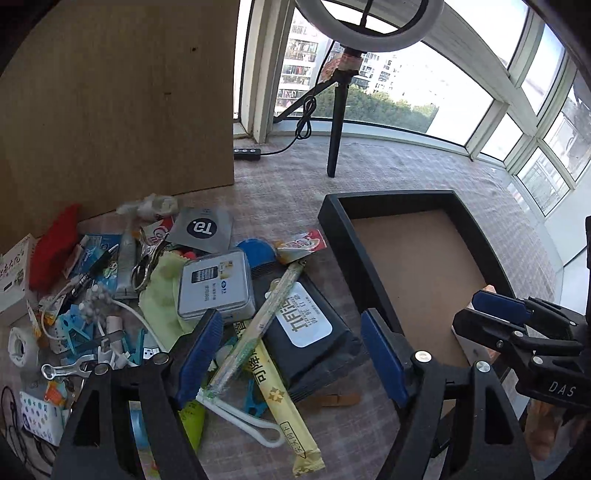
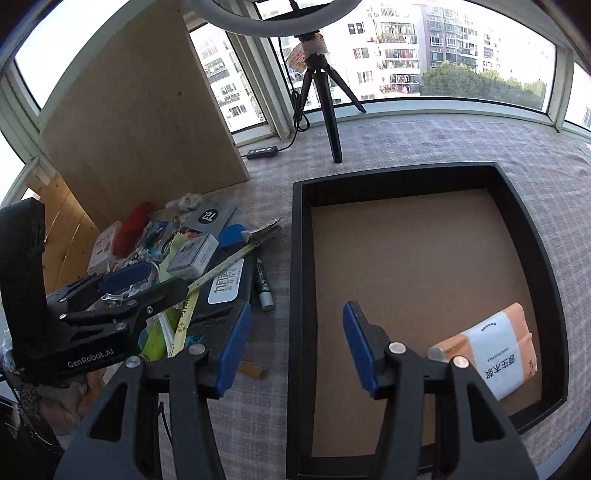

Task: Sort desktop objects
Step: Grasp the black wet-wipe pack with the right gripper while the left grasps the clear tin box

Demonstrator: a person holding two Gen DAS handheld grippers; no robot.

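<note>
Sorted: one tissue pack (image 2: 493, 350) in black tray (image 2: 532, 258).
Remaining: clutter pile (image 1: 207, 291) (nearly everything).
Tongs: left gripper (image 1: 291, 354) and right gripper (image 2: 291, 347) spread apart, empty.

Background stuff: a ring light (image 2: 273, 22) on a little black tripod (image 2: 328, 107) by the windows (image 2: 443, 55), its cable running to an inline remote (image 2: 263, 152), plus a wooden board (image 1: 118, 99) standing upright, apartment blocks (image 2: 402, 48) outside.

Black-walled tray (image 2: 524, 236) with brown floor, peach tissue pack (image 2: 491, 350) (white label), checked grey tablecloth (image 2: 424, 144).
</note>
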